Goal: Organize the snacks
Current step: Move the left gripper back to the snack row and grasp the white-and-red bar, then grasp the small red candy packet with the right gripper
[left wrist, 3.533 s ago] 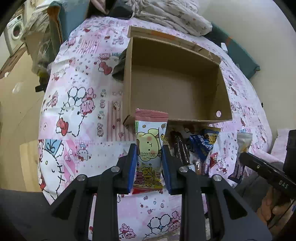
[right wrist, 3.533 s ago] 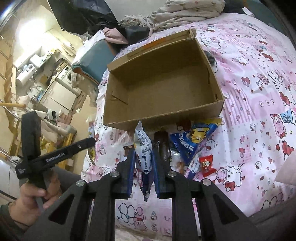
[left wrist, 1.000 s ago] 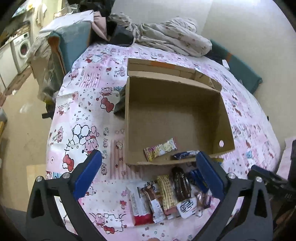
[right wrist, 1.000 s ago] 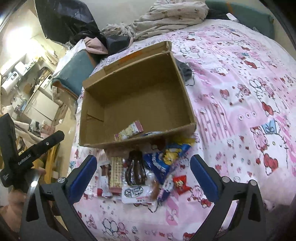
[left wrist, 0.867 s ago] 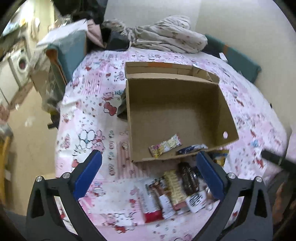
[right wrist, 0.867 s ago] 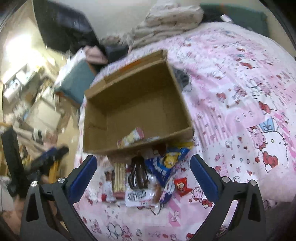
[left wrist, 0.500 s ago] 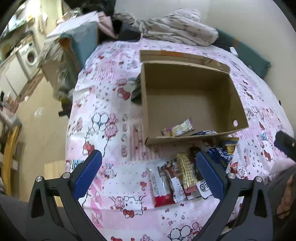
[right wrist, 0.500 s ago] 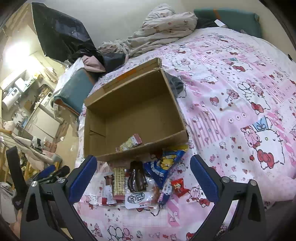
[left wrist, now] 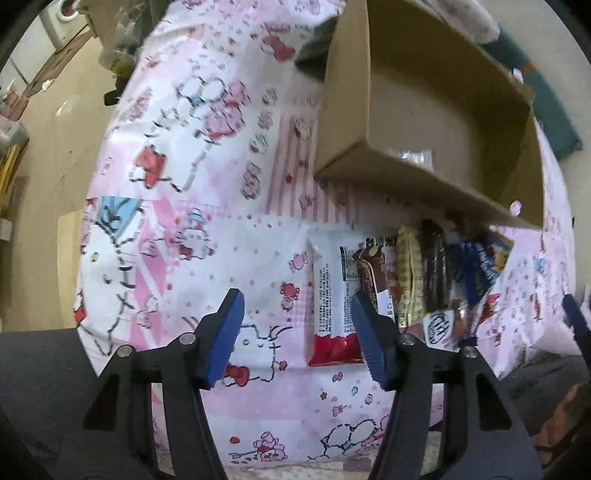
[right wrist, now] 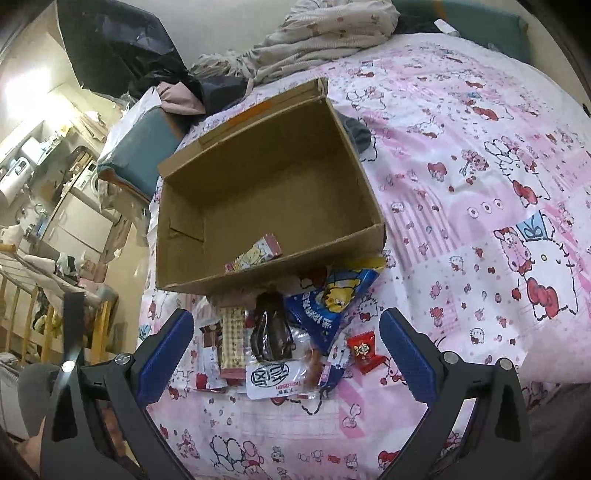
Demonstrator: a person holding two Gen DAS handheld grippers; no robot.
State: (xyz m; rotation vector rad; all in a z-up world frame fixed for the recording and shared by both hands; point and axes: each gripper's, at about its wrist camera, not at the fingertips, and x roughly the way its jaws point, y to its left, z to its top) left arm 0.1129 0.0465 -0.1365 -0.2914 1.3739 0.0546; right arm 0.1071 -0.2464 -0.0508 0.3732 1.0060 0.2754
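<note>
An open cardboard box (right wrist: 177, 206) (left wrist: 347, 88) stands on a pink cartoon-print bedspread (right wrist: 480, 184). A small bear-print snack packet (right wrist: 255, 254) lies inside it near the front wall. Loose snacks lie in front of the box: a white and red bar (left wrist: 332, 299), a brown chocolate bar (left wrist: 373, 269), a checked wafer pack (right wrist: 232, 339), a dark brown pack (right wrist: 271, 328), a blue bag (right wrist: 332, 302), a small red sachet (right wrist: 364, 349). My left gripper (left wrist: 295, 328) is open, low over the bedspread, its right finger beside the white and red bar. My right gripper (right wrist: 284, 354) is open wide above the snack pile.
Crumpled bedding (right wrist: 325, 29) and a dark bag (right wrist: 122, 48) lie behind the box. A teal cushion (right wrist: 144, 144) sits at the bed's left edge, with the room floor and appliances beyond. The bed's front edge is just below the snacks.
Both snacks held earlier were released in the box. In the last half second my left gripper dropped low toward the left end of the snack pile and narrowed its opening. The right gripper stayed open.
</note>
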